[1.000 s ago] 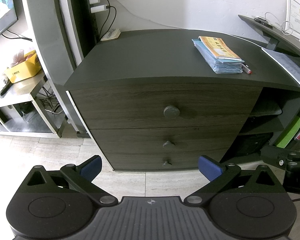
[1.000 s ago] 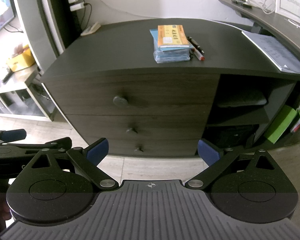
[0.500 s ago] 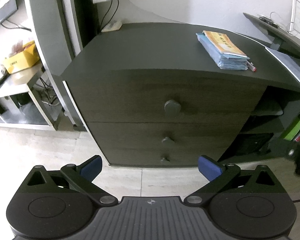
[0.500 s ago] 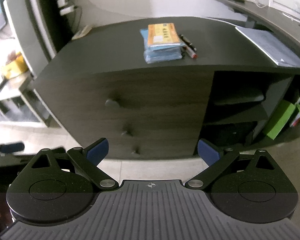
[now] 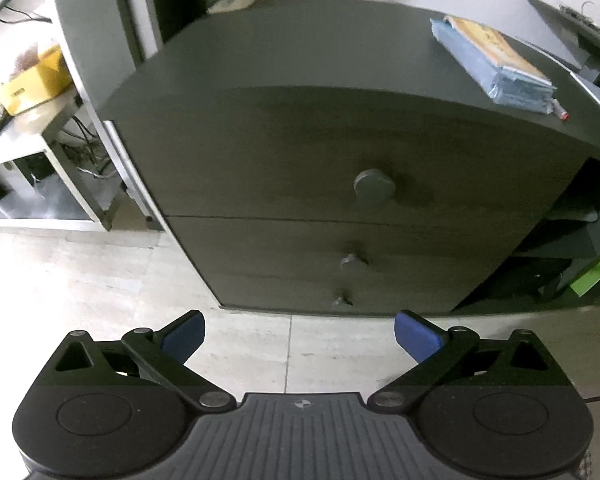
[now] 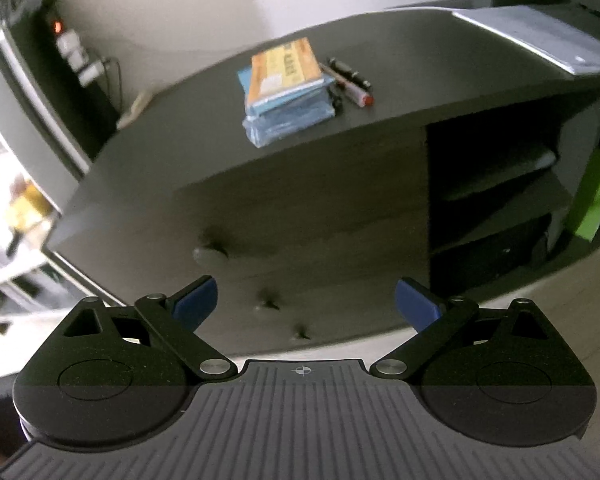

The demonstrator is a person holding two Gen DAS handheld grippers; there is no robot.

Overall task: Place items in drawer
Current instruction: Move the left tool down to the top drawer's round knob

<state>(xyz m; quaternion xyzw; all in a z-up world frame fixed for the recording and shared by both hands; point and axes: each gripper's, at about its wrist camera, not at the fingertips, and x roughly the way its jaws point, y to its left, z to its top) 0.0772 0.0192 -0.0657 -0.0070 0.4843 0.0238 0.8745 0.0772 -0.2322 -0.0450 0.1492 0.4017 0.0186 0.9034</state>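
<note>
Both spread, empty grippers, left gripper point(image 5: 299, 334) and right gripper point(image 6: 306, 302), have drawn nearer the closed top drawer point(image 5: 340, 168), whose knob point(image 5: 374, 188) looms larger.

We could not read the print on the orange booklet point(image 6: 285, 67), which was blurred. The pens point(image 6: 350, 80) beside it were nearly hidden behind the blue stack point(image 5: 496, 66) in the left view, only a red tip showing. The closed drawers point(image 5: 352, 160) hid their insides. The shelves point(image 6: 496, 188) lay too dark to tell what they held.
</note>
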